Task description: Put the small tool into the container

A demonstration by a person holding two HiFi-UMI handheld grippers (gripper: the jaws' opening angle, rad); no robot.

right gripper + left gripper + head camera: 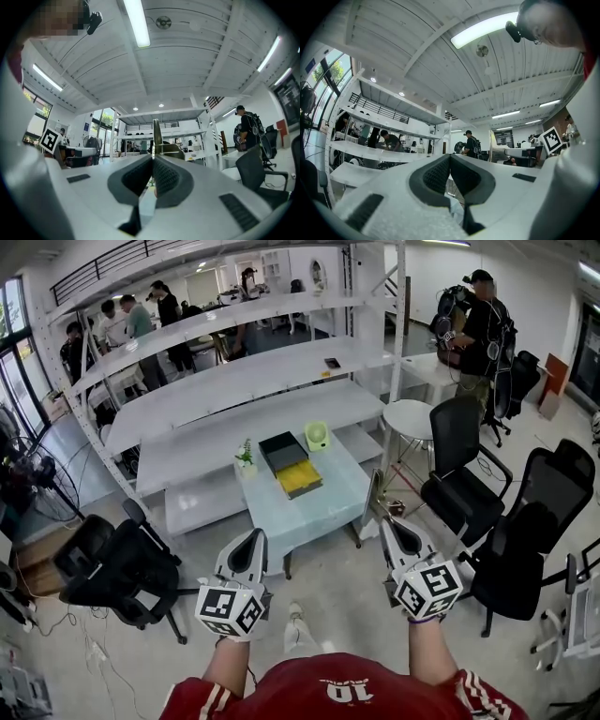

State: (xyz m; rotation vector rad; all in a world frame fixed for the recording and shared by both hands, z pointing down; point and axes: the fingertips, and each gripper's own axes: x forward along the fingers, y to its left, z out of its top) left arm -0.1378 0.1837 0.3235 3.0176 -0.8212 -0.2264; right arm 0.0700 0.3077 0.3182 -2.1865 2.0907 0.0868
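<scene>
In the head view both grippers are held side by side at chest height, short of the small glass table [333, 507]. My right gripper [386, 524] is shut on a thin flat metal tool [375, 498] that sticks out past its jaws. In the right gripper view that blade [156, 136] stands upright between the closed pads of the right gripper [153, 157]. My left gripper [253, 538] is shut, and in the left gripper view the left gripper [450, 157] has its pads meeting with nothing between them. A black open container [282, 451] and a yellow tray [299, 479] sit on the table.
A green fan [317, 435] and a small plant [246, 456] also stand on the table. White shelving [234, 381] runs behind it. Black office chairs [117, 568] [464, 479] flank the table. A person [480, 334] stands at the back right, others at the back left.
</scene>
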